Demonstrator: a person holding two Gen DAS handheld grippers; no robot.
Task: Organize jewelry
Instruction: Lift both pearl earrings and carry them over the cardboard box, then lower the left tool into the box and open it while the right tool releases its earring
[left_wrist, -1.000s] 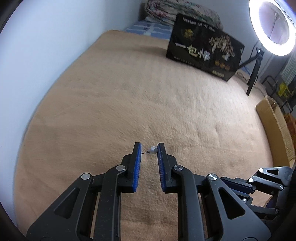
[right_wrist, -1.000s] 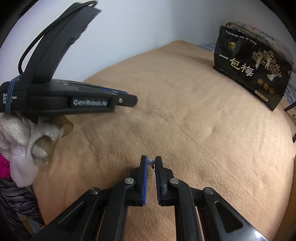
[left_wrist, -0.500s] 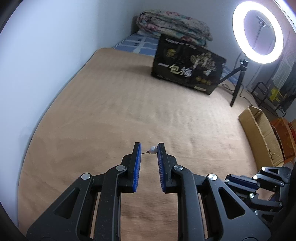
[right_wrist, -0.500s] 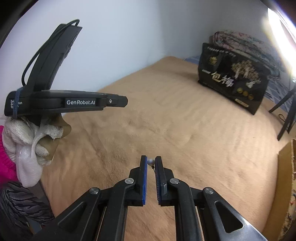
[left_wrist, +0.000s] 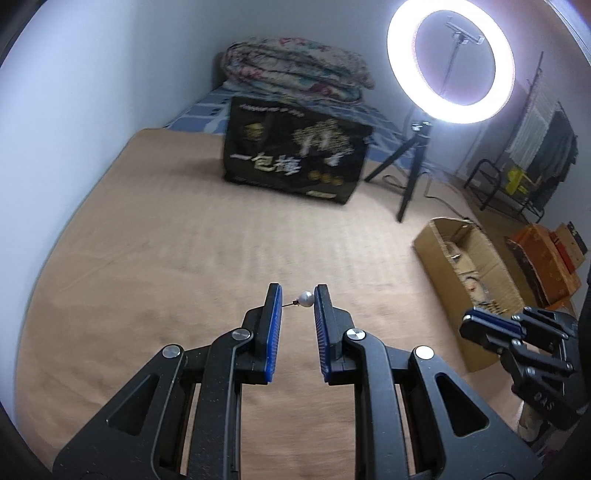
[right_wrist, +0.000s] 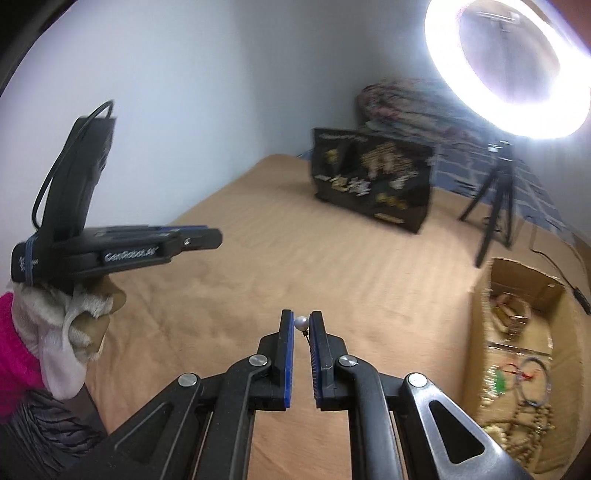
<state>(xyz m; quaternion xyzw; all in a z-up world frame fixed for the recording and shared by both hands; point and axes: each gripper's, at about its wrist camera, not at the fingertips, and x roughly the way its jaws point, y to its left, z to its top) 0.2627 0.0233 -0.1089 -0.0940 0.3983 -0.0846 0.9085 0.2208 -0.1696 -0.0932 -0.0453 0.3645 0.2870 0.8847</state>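
Observation:
My left gripper (left_wrist: 297, 298) hangs above the tan blanket (left_wrist: 177, 258), shut on a pearl earring (left_wrist: 306, 298). The pearl rests against the right pad and its thin pin reaches the left pad. In the right wrist view my right gripper (right_wrist: 301, 322) is shut on a second pearl earring (right_wrist: 300, 323), pinched between the tips, with a dark post hanging below it. Each gripper shows in the other's view: the right gripper (left_wrist: 476, 325) at the right edge, the left gripper (right_wrist: 207, 238) at the left, held by a gloved hand (right_wrist: 70, 325). A cardboard box (right_wrist: 524, 277) with beads and bangles stands at the right.
A black printed bag (left_wrist: 295, 158) stands at the far end of the blanket, with a folded quilt (left_wrist: 295, 70) behind it. A lit ring light (left_wrist: 450, 62) on a small tripod (left_wrist: 410, 173) stands to the right. The cardboard box (left_wrist: 443, 269) sits beside the bed's right edge.
Both grippers have risen and drawn back from the blanket, each still shut on its pearl earring. The ring light and the cardboard box have come into view.

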